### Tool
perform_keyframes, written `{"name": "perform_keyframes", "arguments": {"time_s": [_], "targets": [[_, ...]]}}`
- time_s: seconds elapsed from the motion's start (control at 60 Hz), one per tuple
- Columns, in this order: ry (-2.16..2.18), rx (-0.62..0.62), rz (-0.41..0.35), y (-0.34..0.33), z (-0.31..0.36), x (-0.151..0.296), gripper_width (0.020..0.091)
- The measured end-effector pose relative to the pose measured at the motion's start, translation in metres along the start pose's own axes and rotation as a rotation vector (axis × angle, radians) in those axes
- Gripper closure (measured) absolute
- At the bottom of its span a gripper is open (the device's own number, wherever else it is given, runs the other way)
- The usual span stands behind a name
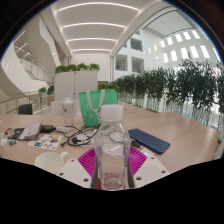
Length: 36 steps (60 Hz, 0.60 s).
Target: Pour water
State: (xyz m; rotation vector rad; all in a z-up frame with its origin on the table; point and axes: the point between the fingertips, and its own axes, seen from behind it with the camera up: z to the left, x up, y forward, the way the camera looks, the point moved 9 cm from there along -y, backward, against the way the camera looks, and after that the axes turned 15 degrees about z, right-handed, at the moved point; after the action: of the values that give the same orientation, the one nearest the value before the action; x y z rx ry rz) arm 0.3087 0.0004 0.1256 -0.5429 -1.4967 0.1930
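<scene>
— Where the gripper view looks along the two fingers, what is seen between them?

— A clear plastic water bottle with a white cap (112,150) is seen there, standing upright. It is held by the gripper (113,163). A bright pink pad (89,160) is pressed on one side of the bottle, and the other pink pad is pressed on the other side. So the fingers are closed on the bottle, about as narrow as the bottle is wide.

— What is seen under the bottle?

— A pale wooden table (175,128) is seen under and around it. Whether the bottle is lifted off the table cannot be told.

— What is laid on the table past the fingers?

— A flat dark blue keyboard (149,141) is laid just beyond the fingers, on one side. A clear drinking glass (69,112) is stood farther away on the other side. A black cable (84,134) is curled near the glass. Some papers and small things (30,134) are spread beside it. Two green chair backs (99,102) are seen behind the table.

— And farther off?

— A row of green leafy plants (165,88) is seen along tall windows (185,45). Long curved lights (92,28) are set in the ceiling.
</scene>
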Motion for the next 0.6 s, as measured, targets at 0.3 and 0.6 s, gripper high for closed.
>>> {"name": "perform_keyframes", "arguments": {"time_s": [0.3, 0.6], "targets": [[0.025, 0.051, -0.026, 0.004, 0.004, -0.015, 0.0672], [0.033, 0.095, 0.144, -0.056, -0.002, -0.033, 0.0281]]}}
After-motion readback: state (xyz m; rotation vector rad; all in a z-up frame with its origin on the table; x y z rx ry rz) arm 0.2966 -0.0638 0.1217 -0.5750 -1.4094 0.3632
